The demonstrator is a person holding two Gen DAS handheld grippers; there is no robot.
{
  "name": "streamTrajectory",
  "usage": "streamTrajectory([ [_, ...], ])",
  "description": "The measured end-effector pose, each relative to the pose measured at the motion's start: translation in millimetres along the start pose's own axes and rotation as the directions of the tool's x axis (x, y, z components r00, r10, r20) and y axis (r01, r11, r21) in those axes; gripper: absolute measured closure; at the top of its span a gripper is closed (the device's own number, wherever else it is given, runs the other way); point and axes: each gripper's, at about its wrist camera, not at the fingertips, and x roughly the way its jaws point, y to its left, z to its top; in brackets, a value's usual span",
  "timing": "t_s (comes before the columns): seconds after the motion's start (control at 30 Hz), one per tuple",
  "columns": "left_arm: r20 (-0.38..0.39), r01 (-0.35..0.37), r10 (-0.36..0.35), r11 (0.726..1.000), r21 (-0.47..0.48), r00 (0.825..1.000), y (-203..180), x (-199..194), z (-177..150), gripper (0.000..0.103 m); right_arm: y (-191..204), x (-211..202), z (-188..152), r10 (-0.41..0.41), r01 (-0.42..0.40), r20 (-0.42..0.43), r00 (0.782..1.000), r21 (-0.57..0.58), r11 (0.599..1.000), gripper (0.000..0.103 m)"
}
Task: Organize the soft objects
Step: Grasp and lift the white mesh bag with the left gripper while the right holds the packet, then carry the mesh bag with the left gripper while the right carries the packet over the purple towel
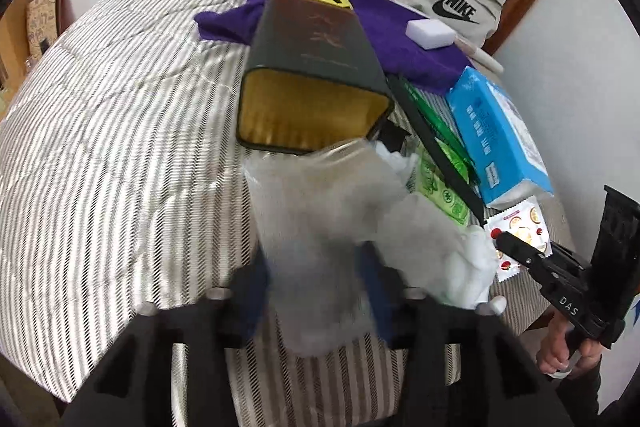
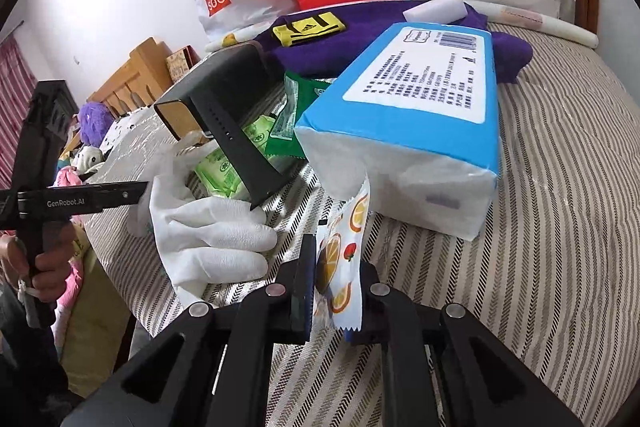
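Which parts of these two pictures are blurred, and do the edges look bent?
Left wrist view: the plastic bag in the left gripper is blurred; the striped bed cover bulges from fisheye distortion. Right wrist view: mostly sharp; the tissue pack print is readable.

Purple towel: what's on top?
On the purple towel: a yellow Adidas item and a white sponge block. The tissue pack hides its near edge.

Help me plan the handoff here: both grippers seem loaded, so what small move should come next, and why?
Probably carry the fruit-print sachet, pinched in the right hand-held gripper, toward the dark tin, whose open mouth faces the grippers. The left hand-held gripper holds the clear plastic bag just before that mouth, so it looks like the collecting spot.
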Motion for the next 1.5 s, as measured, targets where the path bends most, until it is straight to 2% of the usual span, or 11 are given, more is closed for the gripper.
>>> streamTrajectory([
  [0.07,0.005,-0.004,0.004,1.0,0.004,1.0,-4,1,0,0.047,-1,-1,-1,-0.009,0.009,-0.002,1.0,0.0,1.0,0.091],
  [0.17,0.026,-0.031,0.031,0.999,0.013,0.999,-7,2,0,0.048,-2,-1,-2,-0.016,0.016,-0.005,1.0,-0.002,1.0,0.091],
  [0.23,0.044,-0.019,0.019,1.0,-0.001,0.999,-4,1,0,0.069,-2,-2,-1,-0.018,0.018,-0.008,1.0,0.0,1.0,0.092],
  [0.27,0.042,0.01,-0.01,1.0,-0.012,0.999,-2,0,1,0.084,-2,-3,0,-0.02,0.02,-0.009,1.0,0.002,1.0,0.092],
  [0.3,0.037,0.044,-0.043,0.999,-0.026,0.998,1,-1,2,0.09,-2,-4,1,-0.02,0.02,-0.01,1.0,0.005,1.0,0.092],
  [0.37,0.047,0.07,-0.068,0.997,-0.045,0.997,4,-6,2,0.091,0,-7,4,-0.022,0.022,-0.02,1.0,-0.004,1.0,0.094],
  [0.43,0.062,0.05,-0.048,0.998,-0.034,0.997,4,-13,1,0.091,1,-11,6,-0.02,0.02,-0.02,1.0,-0.01,1.0,0.094],
  [0.77,0.104,0.044,-0.039,0.998,-0.042,0.994,6,-43,2,0.092,2,-25,10,-0.009,0.009,-0.006,1.0,-0.001,1.0,0.097],
  [1.03,0.124,0.037,-0.032,0.999,-0.037,0.992,2,-54,5,0.094,1,-22,9,0.007,-0.007,-0.038,0.999,0.012,1.0,0.099],
  [1.2,0.132,0.039,-0.033,0.998,-0.043,0.991,0,-60,8,0.094,5,-30,12,0.038,-0.037,-0.017,0.999,0.011,0.999,0.099],
  [1.5,0.146,0.049,-0.043,0.998,-0.04,0.988,-6,-72,15,0.095,12,-48,30,0.025,-0.025,0.016,1.0,-0.023,0.999,0.099],
])
